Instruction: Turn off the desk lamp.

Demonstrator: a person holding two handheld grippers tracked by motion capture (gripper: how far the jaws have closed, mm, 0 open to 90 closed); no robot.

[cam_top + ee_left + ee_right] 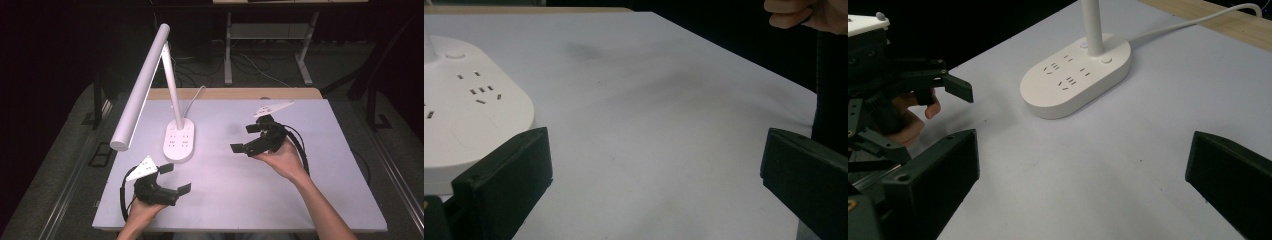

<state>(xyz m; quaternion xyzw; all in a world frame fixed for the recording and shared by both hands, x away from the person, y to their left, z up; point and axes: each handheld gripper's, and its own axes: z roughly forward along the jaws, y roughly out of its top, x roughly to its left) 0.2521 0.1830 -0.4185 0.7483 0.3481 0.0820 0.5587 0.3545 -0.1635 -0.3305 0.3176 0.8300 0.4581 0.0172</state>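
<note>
White desk lamp (150, 85) standing on the pale grey bench (320, 200), its oval base (180, 141) set left of centre and nearer the far edge than the near one. The base carries rows of socket slots on its top; a slim stem rises from its far end to a long tubular head that slopes down toward the left edge of the bench. A white cord (192, 102) runs from the base to the far edge, where a strip of bare wood shows.

Left gripper (176, 179), held in the person's hand near the near-left corner, its jaws spread wide with nothing between them; it points toward the lamp base, which lies just beyond and to the left of one jaw in the left gripper view. Base (469, 115) and jaw appear close but apart there.

Right gripper (245, 139), held right of centre on the bench, jaws likewise spread wide and empty, aimed leftward at the base (1075, 80) from well apart. The left gripper (955, 112) shows at the left side of the right gripper view
</note>
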